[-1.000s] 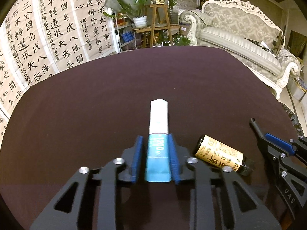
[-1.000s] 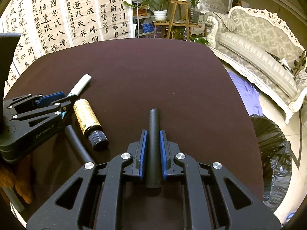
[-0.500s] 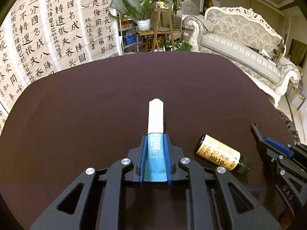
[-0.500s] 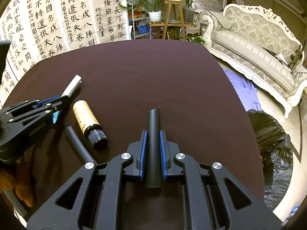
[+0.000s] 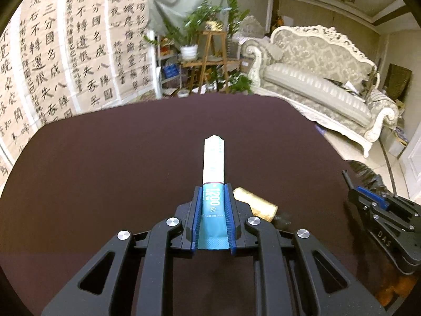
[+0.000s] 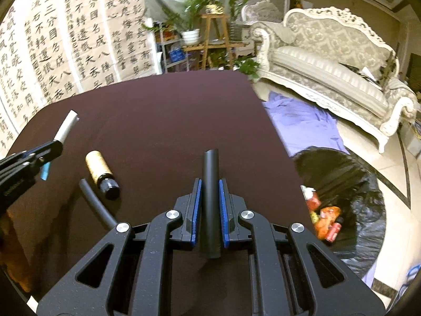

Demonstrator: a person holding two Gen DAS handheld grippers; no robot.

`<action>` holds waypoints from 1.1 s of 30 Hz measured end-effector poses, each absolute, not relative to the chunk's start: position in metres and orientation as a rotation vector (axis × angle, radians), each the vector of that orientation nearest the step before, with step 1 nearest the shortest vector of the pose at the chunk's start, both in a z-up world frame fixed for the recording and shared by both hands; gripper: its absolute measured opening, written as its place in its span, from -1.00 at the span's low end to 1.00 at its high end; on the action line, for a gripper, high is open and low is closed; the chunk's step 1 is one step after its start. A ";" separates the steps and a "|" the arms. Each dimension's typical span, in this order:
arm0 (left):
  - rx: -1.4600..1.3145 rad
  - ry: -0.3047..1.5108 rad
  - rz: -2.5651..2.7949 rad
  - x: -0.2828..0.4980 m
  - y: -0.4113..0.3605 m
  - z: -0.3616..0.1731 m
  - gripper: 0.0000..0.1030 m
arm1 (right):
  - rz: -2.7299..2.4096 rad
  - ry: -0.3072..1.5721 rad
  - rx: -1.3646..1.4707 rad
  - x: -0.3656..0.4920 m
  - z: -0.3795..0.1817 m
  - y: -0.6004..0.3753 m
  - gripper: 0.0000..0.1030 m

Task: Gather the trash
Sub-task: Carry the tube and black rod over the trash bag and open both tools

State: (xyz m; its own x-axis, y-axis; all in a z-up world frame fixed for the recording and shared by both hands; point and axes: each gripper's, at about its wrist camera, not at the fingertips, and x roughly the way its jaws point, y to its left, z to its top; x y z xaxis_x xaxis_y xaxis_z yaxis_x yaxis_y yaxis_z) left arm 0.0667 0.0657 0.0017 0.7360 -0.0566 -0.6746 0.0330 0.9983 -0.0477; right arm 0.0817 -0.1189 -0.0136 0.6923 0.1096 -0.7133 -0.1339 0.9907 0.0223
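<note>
Your left tongs are clamped on a flat teal-and-white sachet, its teal end between the blue pads and its white end pointing forward over the dark worktop. Your right tongs are clamped on a black tube that runs straight out between the pads.

From the left wrist, a small bottle with a gold label lies on the worktop just right of the tongs, half hidden behind the right finger. The right wrist view shows it whole: gold body, black cap toward you, lying on its side. Only that view also shows a second black tube lying just beside the bottle's cap, nearer you, its near end hidden behind your tongs.

Each view catches the other tool at its edge: the right tongs at the right rim of the left view, the left tongs with the sachet at the left rim of the right view.

Past the worktop's right edge, the right view looks into a black trash bag on the floor with red and orange packets inside; the left view shows only a sliver of it. Further back stand a cream sofa, potted plants and calligraphy sheets.
</note>
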 end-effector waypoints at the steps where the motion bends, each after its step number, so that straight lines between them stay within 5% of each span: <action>1: -0.031 0.735 -0.059 0.066 0.061 0.004 -0.66 | 0.123 0.790 -0.027 0.080 -0.012 -0.124 -0.75; 33: 0.143 0.715 -0.352 0.101 -0.150 -0.010 -0.66 | -0.214 0.718 0.111 0.063 -0.025 -0.299 -0.75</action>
